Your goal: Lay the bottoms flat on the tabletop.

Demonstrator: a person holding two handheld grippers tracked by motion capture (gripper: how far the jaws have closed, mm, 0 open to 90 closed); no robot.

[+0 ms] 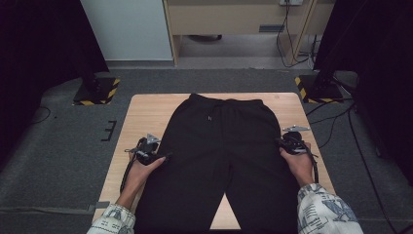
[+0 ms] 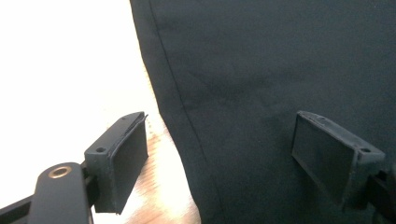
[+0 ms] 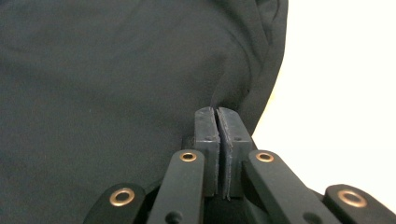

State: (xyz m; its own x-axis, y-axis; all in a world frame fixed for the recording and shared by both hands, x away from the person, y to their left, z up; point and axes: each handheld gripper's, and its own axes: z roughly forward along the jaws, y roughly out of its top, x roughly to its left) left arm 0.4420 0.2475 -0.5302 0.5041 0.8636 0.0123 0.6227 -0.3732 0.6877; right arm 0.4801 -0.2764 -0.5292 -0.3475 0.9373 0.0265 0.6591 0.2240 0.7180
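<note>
**One edge pinched, the other about to be**

The shorts [image 1: 219, 156] lie flat and face up in the middle of the worktop [image 1: 146, 114], waistband and drawstring at the far end, legs running toward the person and off the near edge. The cloth looks smooth; no fold has been made yet.

The right tool [image 1: 287, 143] sits at the shorts' right side seam, and the left tool [image 1: 163, 157] at the left seam, roughly level with each other around hip height. Judging from this, the work is at its start: getting hold of both sides before lifting or folding. The right grasp seems done, the left is still to close, and the whole fold remains.

The gripper views settle what the high view cannot. In the right gripper view the right tool [image 3: 217, 135] has its jaws pressed together, with a ridge of the shorts [image 3: 116, 84] puckering up from between them, so it is clamped on the side edge. In the left gripper view the left tool [image 2: 219, 156] stands wide apart, one pad over bare wood [image 2: 161, 196], the other over the shorts [image 2: 280, 60], straddling the seam without holding anything. The high view alone gives the overall layout, the person's patterned sleeves [image 1: 324, 214] and the grey floor [image 1: 58, 156] around the worktop.
</note>
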